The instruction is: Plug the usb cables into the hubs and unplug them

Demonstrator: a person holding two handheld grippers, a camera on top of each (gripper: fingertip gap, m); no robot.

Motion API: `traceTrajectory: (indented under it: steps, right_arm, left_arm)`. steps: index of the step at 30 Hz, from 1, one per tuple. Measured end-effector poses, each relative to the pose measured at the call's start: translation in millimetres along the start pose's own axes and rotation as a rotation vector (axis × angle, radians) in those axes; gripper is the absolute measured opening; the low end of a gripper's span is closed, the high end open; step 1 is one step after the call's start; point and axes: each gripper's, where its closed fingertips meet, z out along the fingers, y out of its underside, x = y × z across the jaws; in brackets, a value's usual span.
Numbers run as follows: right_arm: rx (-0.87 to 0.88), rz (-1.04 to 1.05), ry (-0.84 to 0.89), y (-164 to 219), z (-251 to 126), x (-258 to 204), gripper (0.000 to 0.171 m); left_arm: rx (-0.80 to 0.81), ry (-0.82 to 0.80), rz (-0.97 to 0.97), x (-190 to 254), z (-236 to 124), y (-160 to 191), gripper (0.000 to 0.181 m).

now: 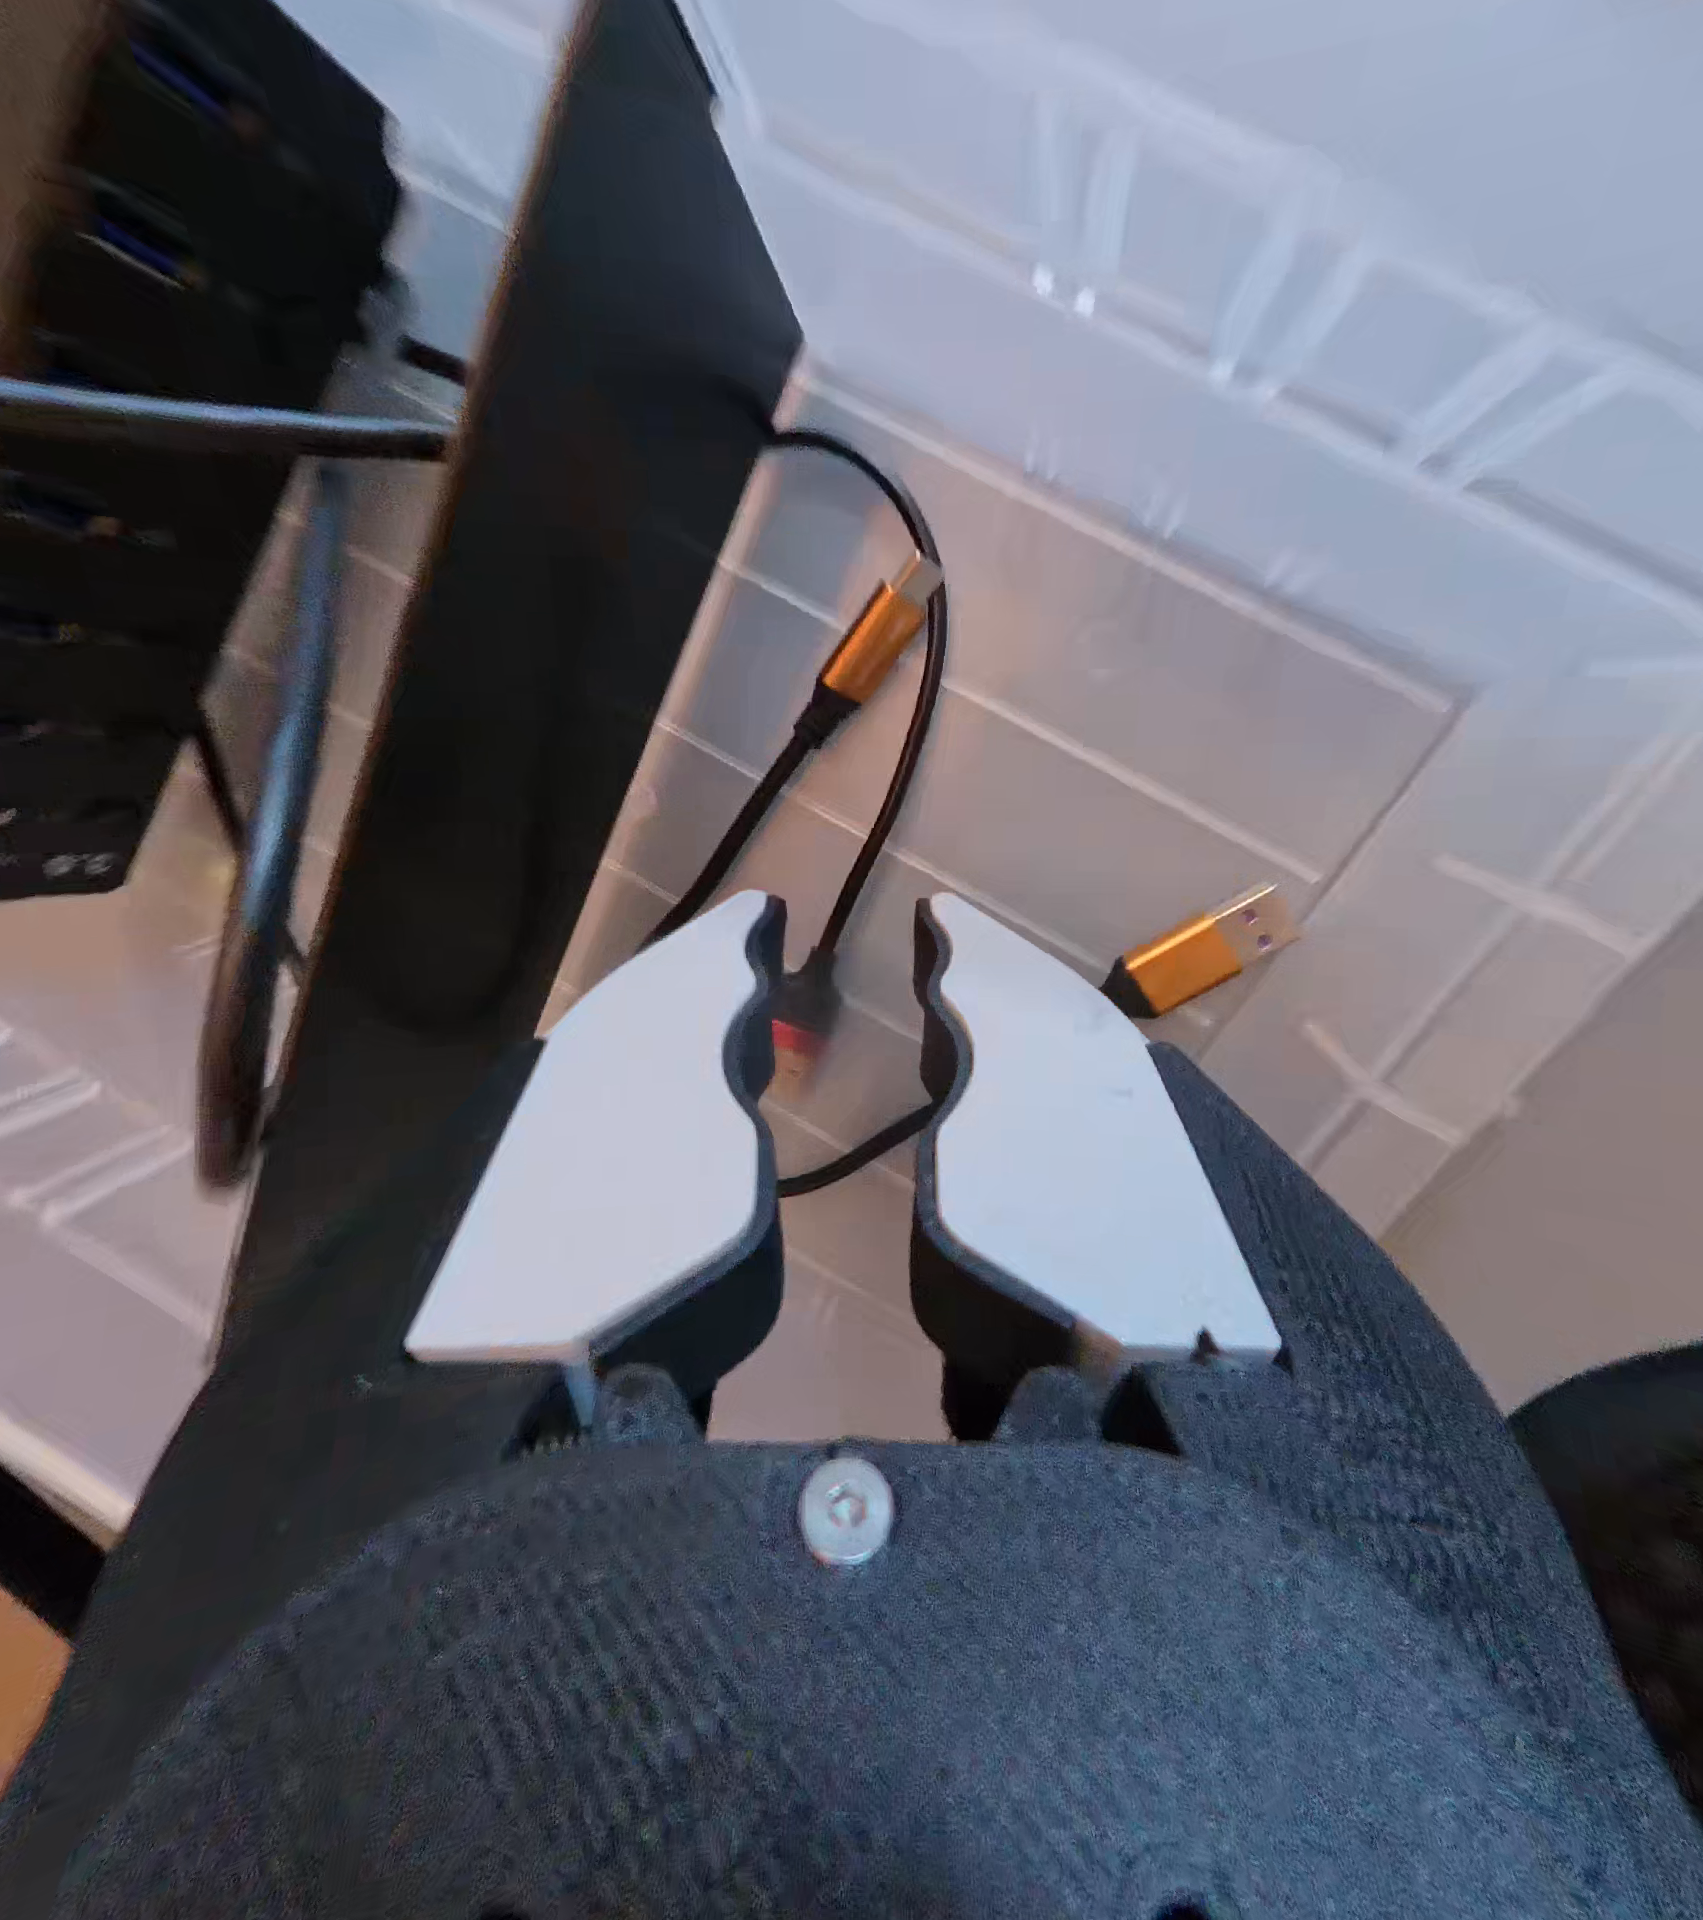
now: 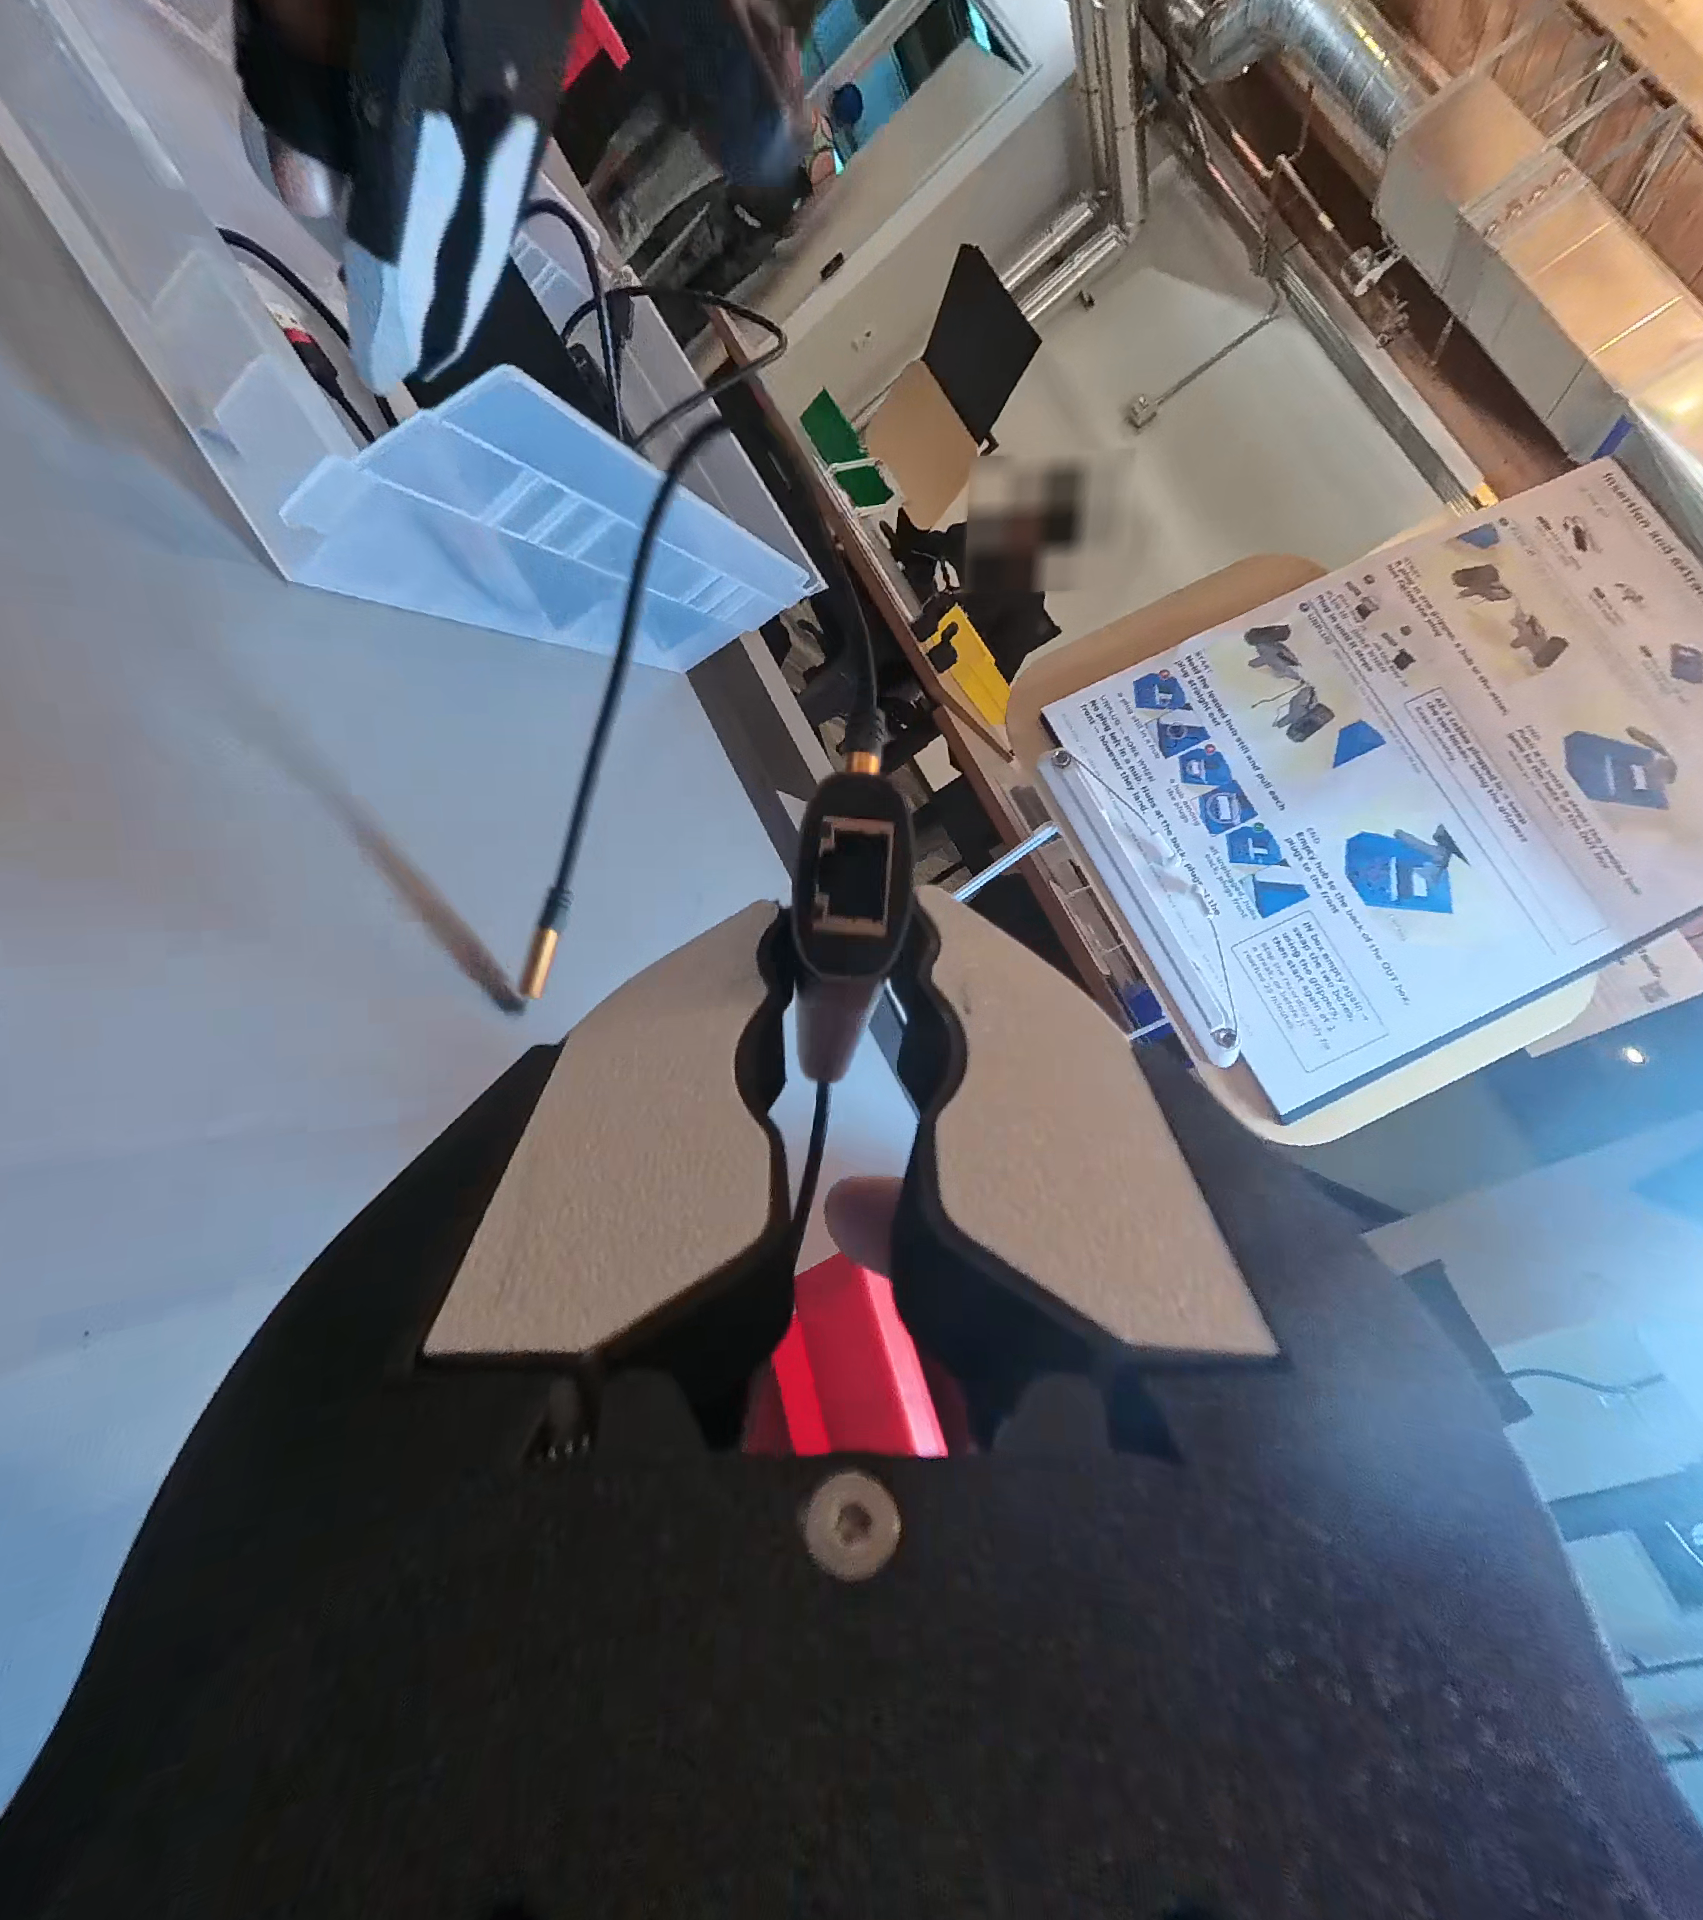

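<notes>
Holding: the right hand-held gripper (image 2: 845, 940) is clenched on a small dark hub (image 2: 849, 883), gripped by its sides so that its open port end faces forward, away from the wrist camera, probably to keep that port reachable.
Hub lead: a thin black cable (image 2: 618, 707) hangs beyond the hub, ending in a loose gold plug (image 2: 542, 958) above the pale tabletop (image 2: 151, 831); whether it belongs to the hub cannot be told.
Left side: the left hand-held gripper (image 1: 847, 935) is released, jaws apart, straddling a red-and-black plug (image 1: 805, 1023) without pinching it; this reads as lining up for a grasp.
Spare cables: two orange-sleeved plugs, one narrow (image 1: 876, 634) and one broad (image 1: 1205, 951), lie unplugged in a clear plastic organiser (image 1: 1242, 623).
Other hub: a larger black multi-port hub (image 1: 130, 468), blurred, sits at the left beyond a dark upright panel (image 1: 535, 644).
Background: an illustrated instruction sheet (image 2: 1429, 779) is propped at the right.
</notes>
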Motion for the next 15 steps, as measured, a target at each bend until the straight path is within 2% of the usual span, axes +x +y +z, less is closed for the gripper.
traceTrajectory:
  steps: [6, 9, 11, 15]
  right_arm:
    - [0.014, -0.002, 0.004, -0.5, -4.0, 5.5, 0.017]
    - [0.017, -0.014, -0.009, -1.2, -4.5, 4.1, 0.017]
    - [0.017, -0.025, -0.015, -1.6, -4.4, 2.2, 0.017]
    - [0.023, -0.033, -0.013, -4.7, -5.2, 2.5, 0.017]
  left_arm:
    - [-0.239, 0.08, 0.1, -7.7, 20.8, 21.8, 0.028]
    - [-0.227, 0.117, 0.091, -6.3, 21.6, 20.8, 0.021]
    - [-0.215, 0.173, 0.095, 1.5, 21.3, 21.4, 0.006]
    - [-0.191, 0.205, 0.089, 10.8, 18.2, 21.2, 0.005]
